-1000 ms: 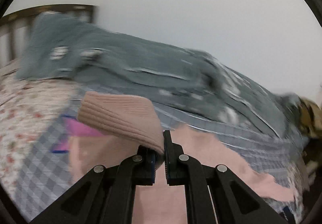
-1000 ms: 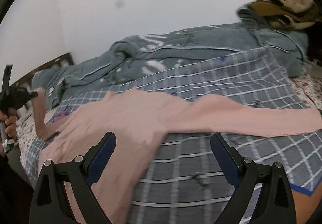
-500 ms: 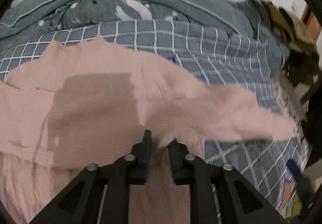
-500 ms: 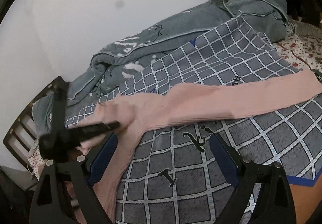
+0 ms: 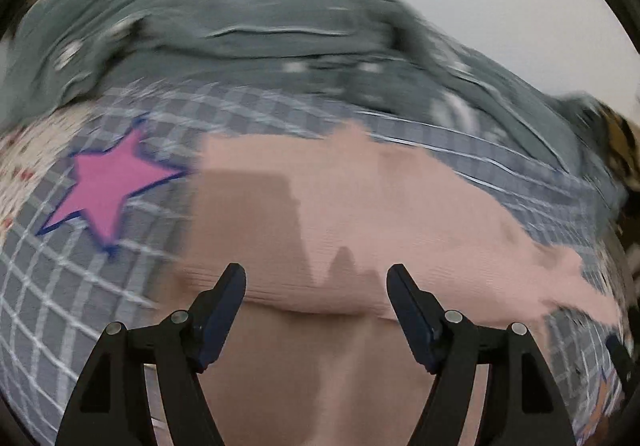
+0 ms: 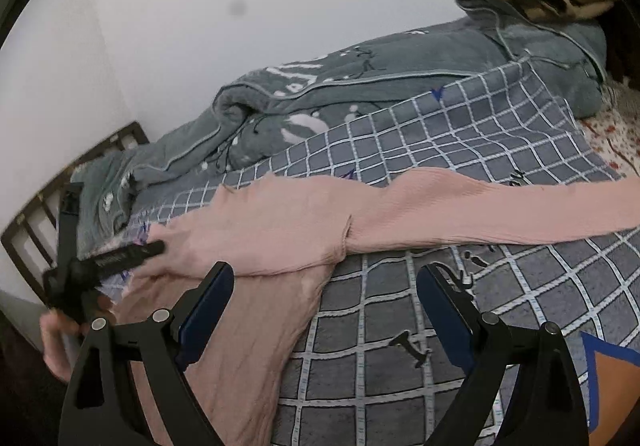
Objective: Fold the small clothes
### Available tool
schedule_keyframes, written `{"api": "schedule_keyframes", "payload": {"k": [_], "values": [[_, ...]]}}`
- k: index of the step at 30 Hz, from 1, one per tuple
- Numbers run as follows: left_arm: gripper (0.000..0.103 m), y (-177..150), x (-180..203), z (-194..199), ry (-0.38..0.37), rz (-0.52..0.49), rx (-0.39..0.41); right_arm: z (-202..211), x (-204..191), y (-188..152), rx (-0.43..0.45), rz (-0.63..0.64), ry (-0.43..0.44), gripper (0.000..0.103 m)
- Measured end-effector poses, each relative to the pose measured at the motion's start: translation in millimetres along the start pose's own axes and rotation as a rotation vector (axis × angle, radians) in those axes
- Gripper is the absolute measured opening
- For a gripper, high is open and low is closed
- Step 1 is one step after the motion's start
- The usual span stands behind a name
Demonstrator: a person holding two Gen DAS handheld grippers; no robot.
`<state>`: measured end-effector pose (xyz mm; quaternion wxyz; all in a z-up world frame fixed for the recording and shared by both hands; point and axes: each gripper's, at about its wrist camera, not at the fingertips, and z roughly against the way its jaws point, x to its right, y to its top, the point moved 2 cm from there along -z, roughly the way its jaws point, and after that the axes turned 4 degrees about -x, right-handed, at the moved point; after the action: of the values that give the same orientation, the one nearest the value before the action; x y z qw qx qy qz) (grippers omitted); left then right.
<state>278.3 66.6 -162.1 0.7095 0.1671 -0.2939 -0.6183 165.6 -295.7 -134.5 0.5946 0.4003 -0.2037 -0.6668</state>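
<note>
- pink ribbed top [image 6: 280, 230] lies flat on the grey checked blanket [image 6: 460, 149]; one sleeve is folded in across the body, the other sleeve [image 6: 520, 205] lies stretched out straight toward the right side of the bed
- left gripper [image 5: 316, 278] has just been opening; jaws now stand apart over the folded sleeve, nothing pinched between them
- right gripper [image 6: 324, 286] has jaws wide, empty, hovering over the blanket just below the armpit seam
- step in hand, my read: left-sleeve fold is placed, the outstretched sleeve is next
- doing it well: pinch that sleeve near the cuff, not mid-length; lift only enough to clear the cloth; lay it across parallel to the first sleeve
- risk: ribbed knit stretches and drags; a low pull will shift the body and undo the first fold
</note>
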Motion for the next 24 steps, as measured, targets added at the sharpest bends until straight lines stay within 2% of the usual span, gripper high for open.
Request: {"api": "schedule_keyframes", "payload": {"k": [3,7,10,11,12,13,14,17,19,20,22,24], "values": [[0.069,13,-39,-9,0.015,0.073,-0.035,-7,-6,-1,-0.011,0.024,-0.027,0.092],[0.063,27,-49,-31,-0.007,0.091,-0.075,-20,-7,-2,-0.034,0.030,-0.044,0.092],[0.053,37,-53,-53,-0.009,0.129,-0.104,-32,-7,-3,-0.054,0.053,-0.078,0.092],[0.043,39,-54,-59,-0.014,0.126,-0.109,-36,-7,-3,-0.061,0.062,-0.088,0.092],[0.021,39,-53,-62,-0.012,0.116,-0.102,-39,-7,-3,-0.067,0.075,-0.099,0.092],[0.015,40,-52,-62,-0.014,0.095,-0.089,-41,-6,-4,-0.070,0.086,-0.108,0.092],[0.015,42,-53,-59,-0.023,0.086,-0.071,-44,-5,-5,-0.073,0.096,-0.119,0.092],[0.014,48,-72,-45,-0.029,0.147,-0.007,-49,-3,-5,-0.081,0.108,-0.138,0.092],[0.013,48,-78,-46,0.009,0.159,-0.010,-51,-2,-3,-0.080,0.104,-0.137,0.092],[0.016,47,-78,-47,0.024,0.145,-0.020,-52,-2,-2,-0.079,0.102,-0.133,0.092],[0.018,47,-76,-44,0.028,0.116,-0.040,-53,-2,0,-0.080,0.104,-0.131,0.092],[0.019,44,-74,-33,0.037,0.100,-0.019,-52,-2,0,-0.080,0.110,-0.134,0.092]]}}
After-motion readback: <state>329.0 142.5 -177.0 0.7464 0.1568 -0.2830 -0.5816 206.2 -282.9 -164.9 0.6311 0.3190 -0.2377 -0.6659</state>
